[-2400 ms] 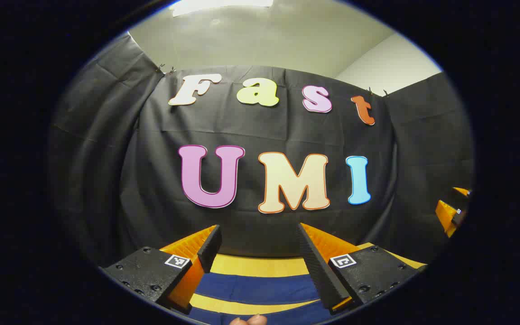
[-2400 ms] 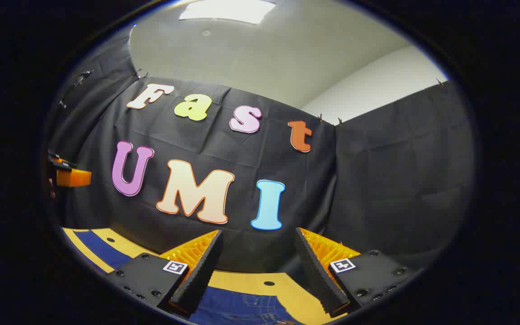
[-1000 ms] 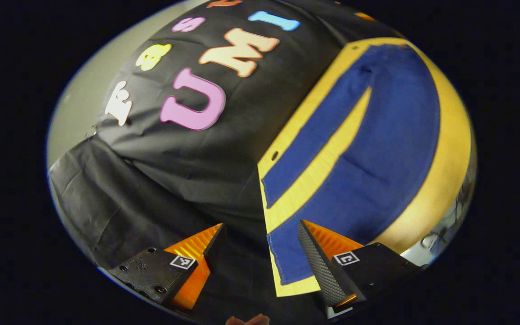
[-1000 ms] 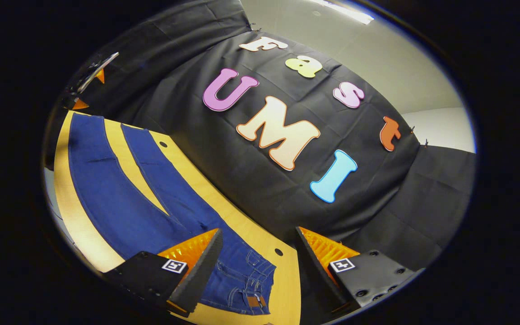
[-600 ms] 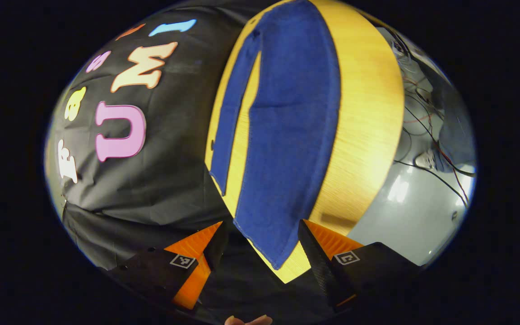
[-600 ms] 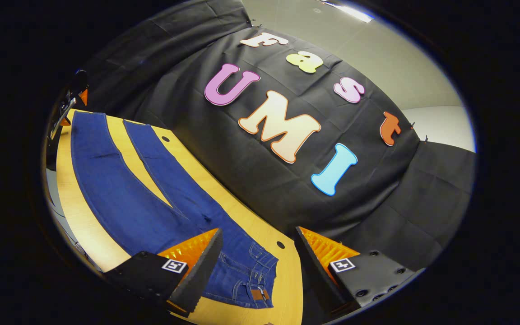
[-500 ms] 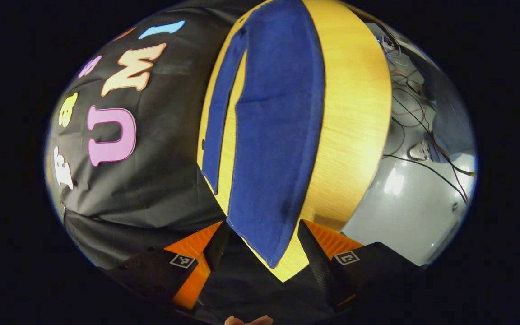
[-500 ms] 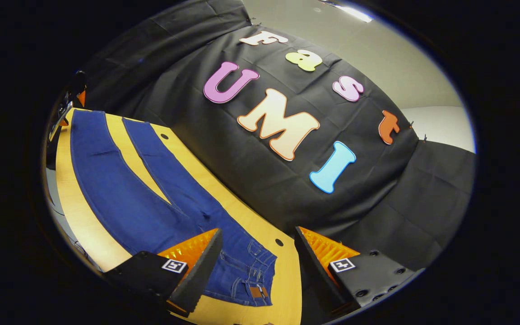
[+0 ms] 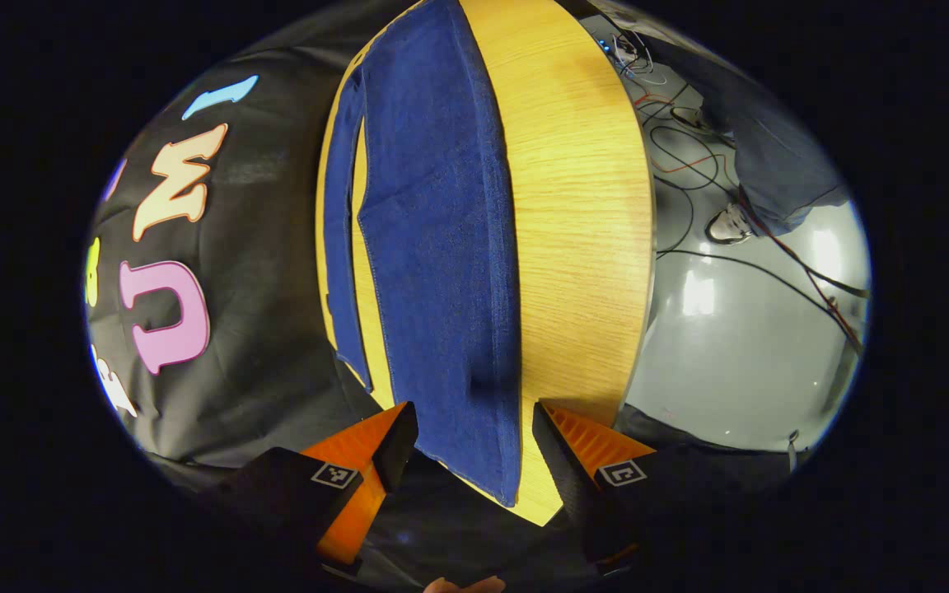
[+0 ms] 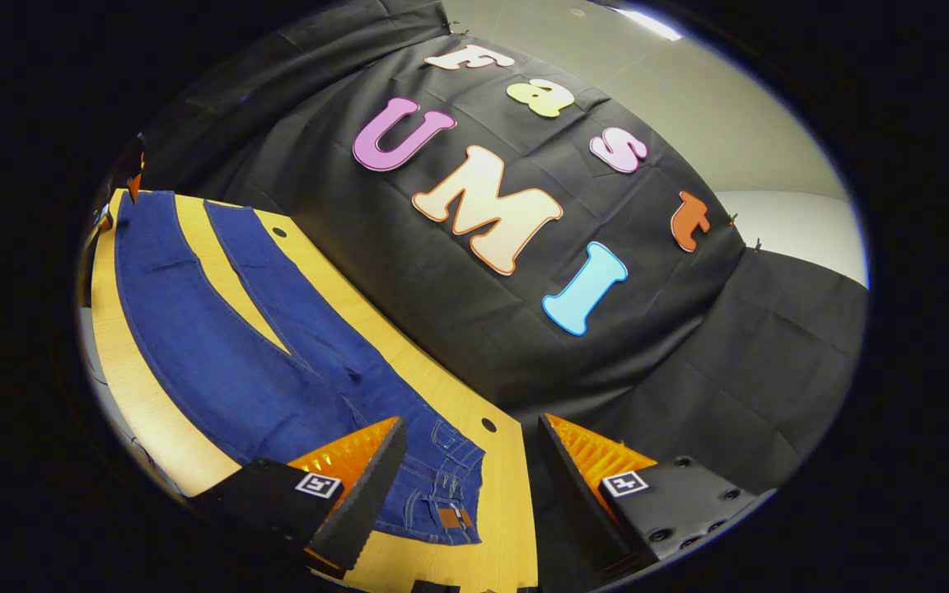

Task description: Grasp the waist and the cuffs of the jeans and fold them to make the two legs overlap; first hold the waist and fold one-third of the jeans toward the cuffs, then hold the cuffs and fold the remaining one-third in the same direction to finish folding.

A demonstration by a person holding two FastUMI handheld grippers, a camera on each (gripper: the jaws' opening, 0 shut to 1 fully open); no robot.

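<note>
Jeans: the dark blue denim jeans (image 9: 441,247) lie flat and unfolded along the light wooden table (image 9: 582,247), legs apart in a narrow V, with a strip of bare wood showing between them.
Cuffs: in the left gripper view the cuff of the near leg (image 9: 474,469) lies at the table's end edge, close to its corner; the other leg's cuff (image 9: 355,371) sits nearer the table's far long edge, by the black cloth wall (image 9: 252,272).
Waist: in the right gripper view the waist with its brown leather patch (image 10: 450,517) lies near the opposite end of the table (image 10: 516,527), beside a small round hole in the wood (image 10: 488,425).
Left gripper: the left gripper (image 9: 470,449) has its fingers spread wide, one on each side of the near cuff, not touching the cloth.
Right gripper: the right gripper (image 10: 466,478) is likewise spread wide above the waist end, holding nothing.
Change, left: half a second earlier the near cuff sat more to the right between the fingers; now the cuff is centred between them and looks closer, and more grey floor (image 9: 738,346) with cables shows.
Change, right: the view has shifted only slightly; the jeans lie as before.
Floor: a person's shoe (image 9: 726,224) and trouser leg show on it.
</note>
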